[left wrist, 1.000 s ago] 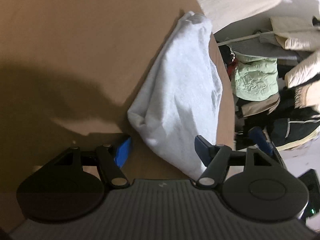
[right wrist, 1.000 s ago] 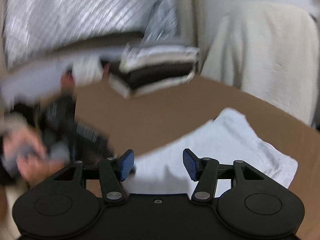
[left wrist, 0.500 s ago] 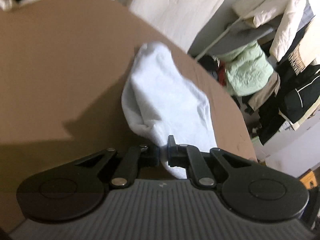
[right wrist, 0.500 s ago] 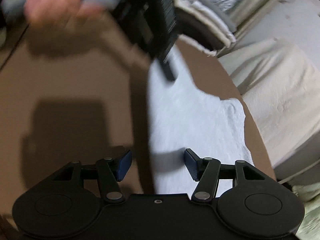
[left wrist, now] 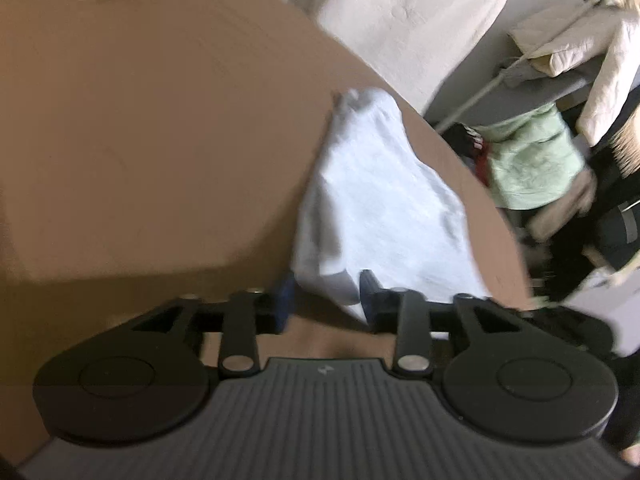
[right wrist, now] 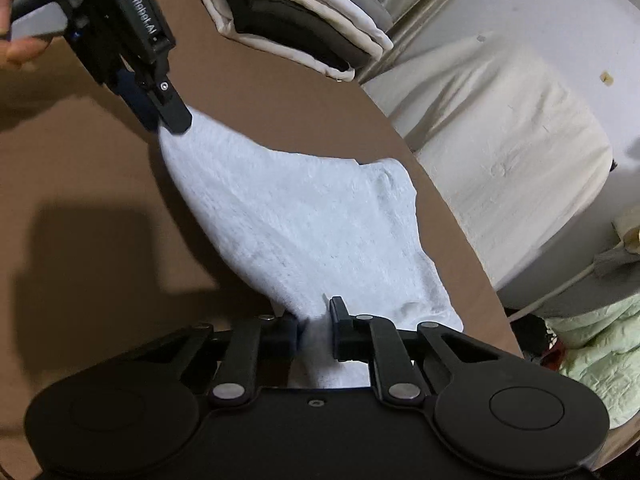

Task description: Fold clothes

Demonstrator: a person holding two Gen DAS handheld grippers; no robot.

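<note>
From the left wrist view, which is blurred, the white towel (left wrist: 376, 208) lies on the brown table (left wrist: 152, 128) along its right-hand rim, with its near corner drawn up between the blue pads of the left gripper (left wrist: 326, 294). The jaws there are opening: the fabric sits between them, but a gap shows beside the left pad, so I judge the hold loose at best. The cloth looks like soft, nubbly terry, bunched into a long tapered shape rather than spread flat. Beyond the rim of the table a pale green quilted garment (left wrist: 528, 164) hangs among other clothes. In the right wrist view the same towel (right wrist: 304, 216) stretches across the table (right wrist: 100, 184) between the two tools: the right gripper (right wrist: 314, 328) has narrow, closing jaws with a gathered fold of terry pinched between the pads, and the left gripper (right wrist: 166, 114), held by a hand (right wrist: 16, 46) at the upper left, meets the opposite corner, which is raised off the table. A stack of folded clothes (right wrist: 296, 24), white, black and grey layers, rests at the far edge of the table, so part of the job appears done. This towel's fold seems only to be starting: corners lifted, nothing yet laid over or squared.
</note>
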